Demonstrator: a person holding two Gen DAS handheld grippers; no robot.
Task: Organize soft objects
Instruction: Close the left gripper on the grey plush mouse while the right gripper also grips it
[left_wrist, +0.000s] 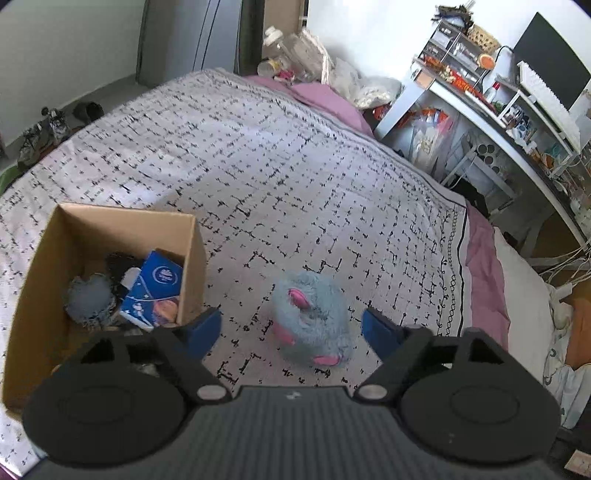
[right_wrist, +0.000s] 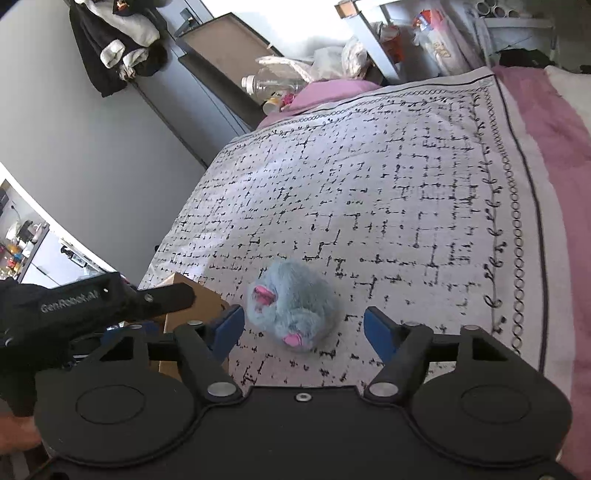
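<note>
A fluffy blue plush toy with pink ears (left_wrist: 312, 319) lies on the patterned bedspread (left_wrist: 258, 166). My left gripper (left_wrist: 291, 328) is open, its blue pads on either side of the toy, just above it. The toy also shows in the right wrist view (right_wrist: 291, 304), between the pads of my open right gripper (right_wrist: 303, 325). A cardboard box (left_wrist: 184, 266) stands on the bed left of the toy. It holds a grey-blue plush ball (left_wrist: 88, 299), a blue tissue pack (left_wrist: 155, 288) and dark items. The left gripper's body (right_wrist: 85, 302) hangs over the box (right_wrist: 195, 310).
A cluttered white desk (left_wrist: 491, 122) with a monitor stands right of the bed. Bottles and bags (left_wrist: 295, 55) pile up at the bed's far end. A pink sheet (right_wrist: 546, 122) edges the bedspread. Clothes (right_wrist: 114, 40) hang on the wall at left.
</note>
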